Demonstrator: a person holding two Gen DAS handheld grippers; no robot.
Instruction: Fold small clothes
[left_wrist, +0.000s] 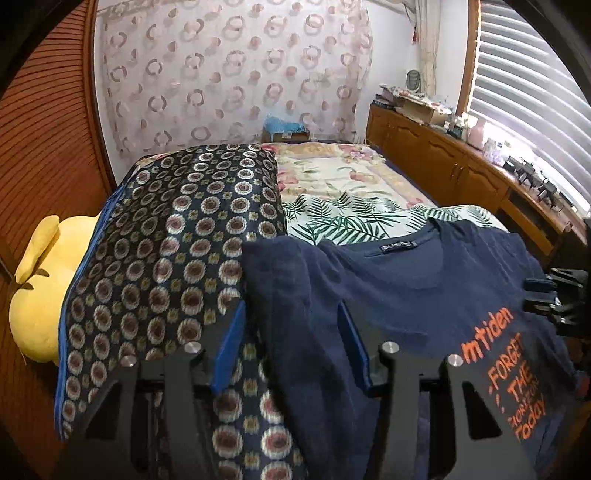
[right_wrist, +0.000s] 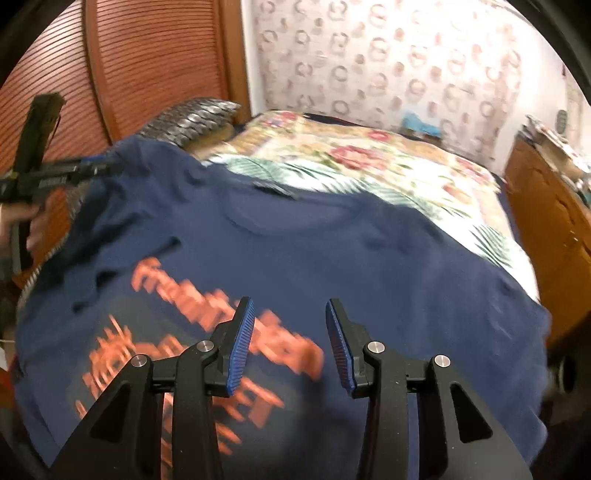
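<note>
A navy T-shirt (left_wrist: 424, 288) with orange lettering lies face up on the bed, collar at the far side; it also fills the right wrist view as the T-shirt (right_wrist: 332, 251). My left gripper (left_wrist: 291, 308) is open at the shirt's left sleeve, whose fabric lies between the fingers. A gap shows beside the left pad (left_wrist: 231, 343). My right gripper (right_wrist: 289, 302) is open above the blurred orange print, with nothing between its fingers. In the right wrist view the left gripper (right_wrist: 88, 168) sits at the shirt's left shoulder, held by a hand (right_wrist: 22, 221).
A dark medallion-patterned pillow (left_wrist: 177, 240) lies under the shirt's left side, with a yellow plush toy (left_wrist: 44, 295) beyond it. Leaf-print sheet (left_wrist: 351, 218) and floral bedspread (left_wrist: 351, 173) cover the bed. A wooden cabinet (left_wrist: 443, 158) runs along the right; slatted wooden doors (right_wrist: 147, 55) stand left.
</note>
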